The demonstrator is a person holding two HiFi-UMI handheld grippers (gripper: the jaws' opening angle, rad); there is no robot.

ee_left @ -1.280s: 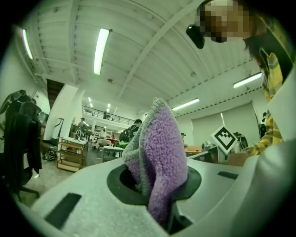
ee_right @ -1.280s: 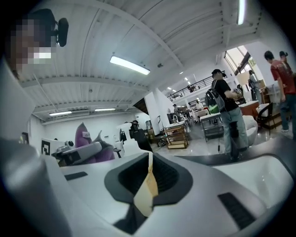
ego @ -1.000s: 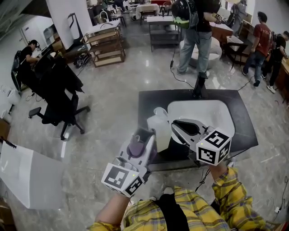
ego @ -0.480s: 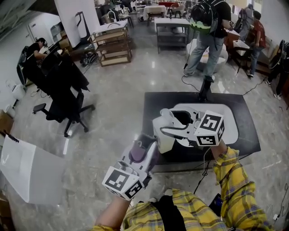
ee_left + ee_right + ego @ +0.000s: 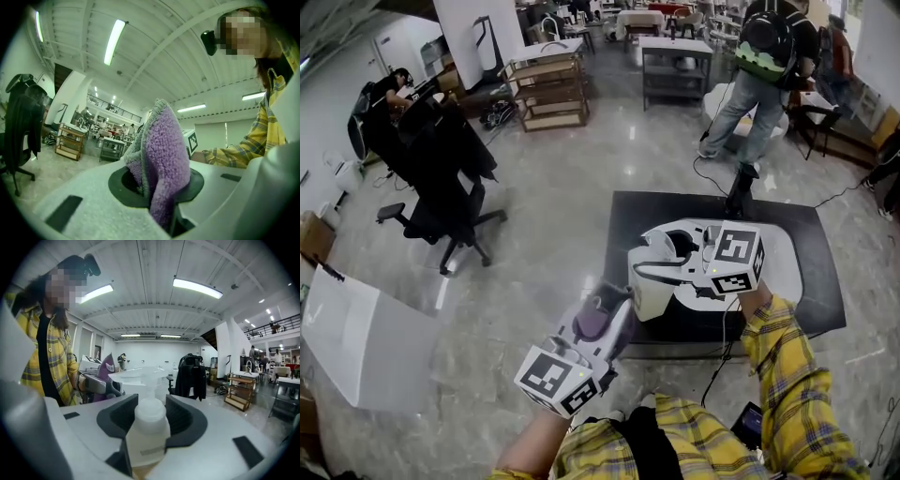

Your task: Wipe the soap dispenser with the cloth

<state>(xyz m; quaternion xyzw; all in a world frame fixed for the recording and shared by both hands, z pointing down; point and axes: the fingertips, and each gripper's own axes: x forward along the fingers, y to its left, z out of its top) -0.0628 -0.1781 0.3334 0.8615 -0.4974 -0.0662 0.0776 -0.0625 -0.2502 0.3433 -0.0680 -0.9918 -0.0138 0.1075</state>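
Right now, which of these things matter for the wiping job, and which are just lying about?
For the job: soap dispenser, between the right gripper's jaws, which have just been closing; purple cloth, clamped in the left gripper.
Just about: white basin, dark mat, office chair, wooden shelf cart.

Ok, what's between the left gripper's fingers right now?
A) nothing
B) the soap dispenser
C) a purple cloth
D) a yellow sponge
C: the left gripper view shows the purple cloth pinched between the fingers of the left gripper, sticking up out of them.
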